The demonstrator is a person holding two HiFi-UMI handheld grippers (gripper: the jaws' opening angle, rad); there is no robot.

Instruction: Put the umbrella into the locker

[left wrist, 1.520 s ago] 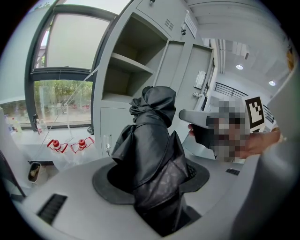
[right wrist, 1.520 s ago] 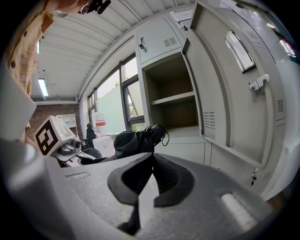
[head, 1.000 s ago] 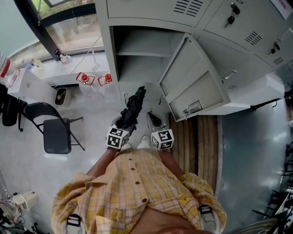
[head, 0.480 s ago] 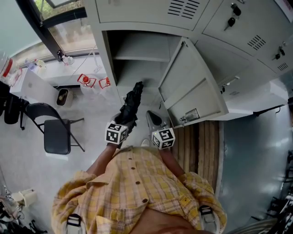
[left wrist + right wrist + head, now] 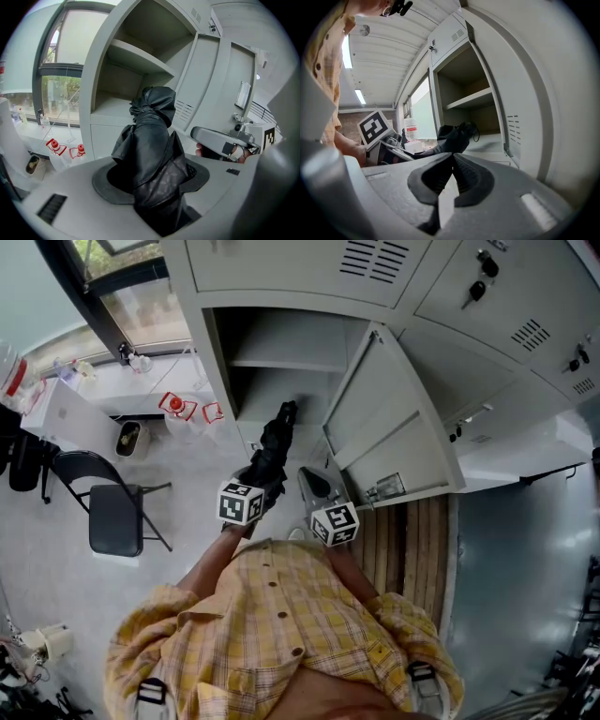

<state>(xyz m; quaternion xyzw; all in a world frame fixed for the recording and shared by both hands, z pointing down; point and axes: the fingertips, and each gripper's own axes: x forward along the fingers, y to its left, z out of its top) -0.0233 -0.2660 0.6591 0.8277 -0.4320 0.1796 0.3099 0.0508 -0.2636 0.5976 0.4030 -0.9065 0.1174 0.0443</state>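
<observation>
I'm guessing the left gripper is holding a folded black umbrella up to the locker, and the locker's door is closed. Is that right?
Not quite: the locker's door is swung wide open, not closed, as the head view shows. The rest holds: the left gripper is shut on a folded black umbrella and holds it up to the locker.

The umbrella (image 5: 150, 145) is noted as black, creased cloth with a slight sheen. The locker (image 5: 281, 341) is finished in smooth, matt grey-painted metal.
</observation>
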